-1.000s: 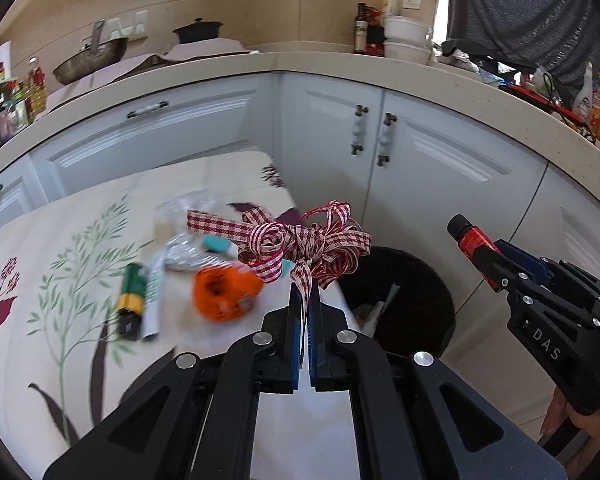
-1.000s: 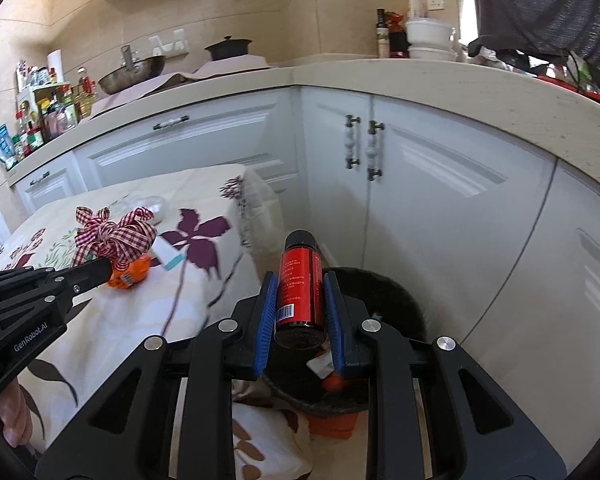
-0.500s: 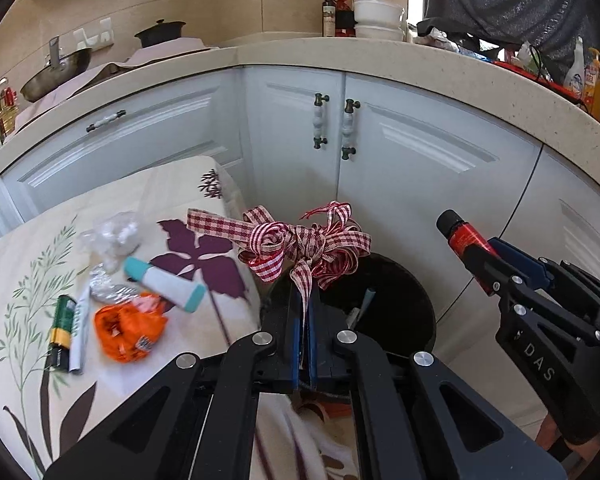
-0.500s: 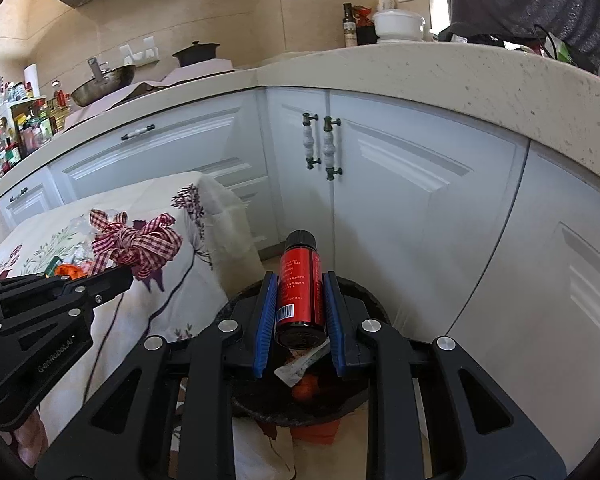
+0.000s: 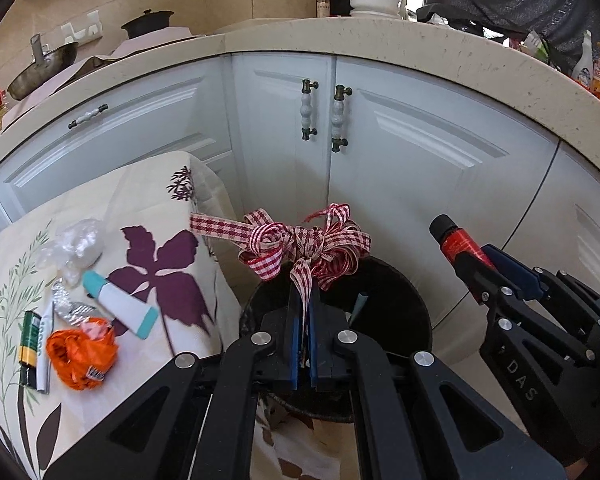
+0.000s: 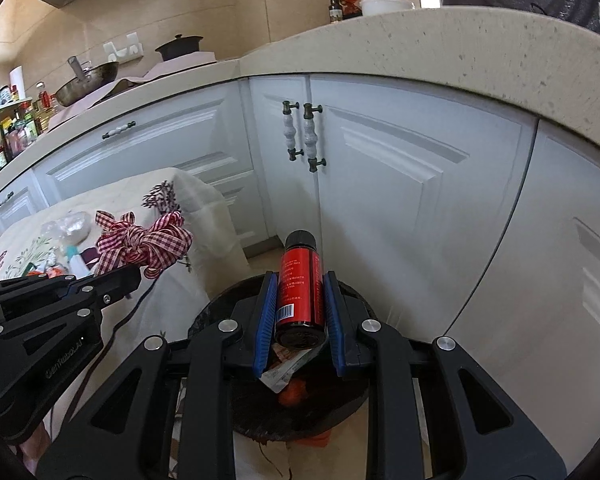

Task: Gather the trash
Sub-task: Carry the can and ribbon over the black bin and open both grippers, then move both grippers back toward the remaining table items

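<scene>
Big picture first: the black trash bin (image 5: pixel 404 308) sits on the floor by the white cabinets, right at the corner of the cloth-covered table (image 5: pixel 148 200), and it already has wrappers and scraps inside, so the collecting looks partly done. Both hands are over it with a load each, neither one dropped yet! Plenty waits on the table: a white and teal tube (image 5: pixel 120 306), an orange crumpled bag (image 5: pixel 82 354), a clear plastic wad (image 5: pixel 76 242), a foil scrap (image 5: pixel 70 308) and a green battery (image 5: pixel 29 342). Now the jaws: the left gripper (image 5: pixel 303 336) is pinched tight on the tail of the red checked ribbon bow (image 5: pixel 304 242), which hangs above the bin's near rim. The right gripper (image 6: pixel 300 316) is clamped on a red bottle (image 6: pixel 300 294), black cap forward, directly over the bin.
</scene>
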`<move>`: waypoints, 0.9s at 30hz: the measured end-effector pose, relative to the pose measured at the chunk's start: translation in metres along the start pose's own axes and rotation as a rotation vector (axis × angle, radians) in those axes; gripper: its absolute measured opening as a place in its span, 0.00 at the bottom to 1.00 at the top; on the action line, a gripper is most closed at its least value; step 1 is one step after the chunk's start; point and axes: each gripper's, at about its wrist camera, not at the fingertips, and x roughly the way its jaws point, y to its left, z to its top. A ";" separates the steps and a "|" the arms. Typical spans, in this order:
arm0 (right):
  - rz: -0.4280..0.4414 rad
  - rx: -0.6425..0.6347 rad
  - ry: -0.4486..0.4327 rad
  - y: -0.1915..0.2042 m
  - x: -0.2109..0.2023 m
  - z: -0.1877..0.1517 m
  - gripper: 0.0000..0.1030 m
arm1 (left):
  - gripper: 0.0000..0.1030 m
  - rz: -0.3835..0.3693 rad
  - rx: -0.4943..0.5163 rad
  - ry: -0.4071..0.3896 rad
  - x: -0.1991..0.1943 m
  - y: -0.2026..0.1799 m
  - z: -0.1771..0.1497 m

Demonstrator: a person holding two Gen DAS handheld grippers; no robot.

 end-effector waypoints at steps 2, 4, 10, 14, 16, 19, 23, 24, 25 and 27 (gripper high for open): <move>0.000 0.008 0.002 -0.003 0.006 0.001 0.23 | 0.05 0.002 0.000 0.000 0.003 -0.002 0.002; -0.006 0.020 0.004 -0.006 0.009 0.000 0.24 | 0.11 0.004 0.003 -0.002 0.005 -0.004 0.003; -0.011 0.032 -0.001 -0.007 0.009 0.004 0.27 | 0.31 0.009 -0.003 -0.017 0.001 0.000 0.006; -0.013 0.031 -0.013 -0.002 0.002 0.006 0.33 | 0.43 0.012 -0.022 -0.035 -0.008 0.010 0.007; -0.009 0.028 -0.021 0.002 -0.002 0.008 0.33 | 0.48 0.019 -0.027 -0.051 -0.014 0.015 0.008; 0.000 0.024 -0.034 0.011 -0.009 0.011 0.34 | 0.54 0.040 -0.037 -0.079 -0.027 0.029 0.007; 0.023 0.007 -0.049 0.029 -0.016 0.015 0.36 | 0.58 0.071 -0.054 -0.111 -0.042 0.049 0.005; 0.031 0.001 -0.054 0.035 -0.018 0.016 0.38 | 0.60 0.084 -0.060 -0.121 -0.046 0.056 0.003; 0.037 -0.004 -0.060 0.040 -0.020 0.017 0.40 | 0.62 0.092 -0.064 -0.127 -0.050 0.061 0.003; 0.053 -0.017 -0.068 0.053 -0.023 0.018 0.41 | 0.63 0.114 -0.081 -0.142 -0.058 0.075 0.000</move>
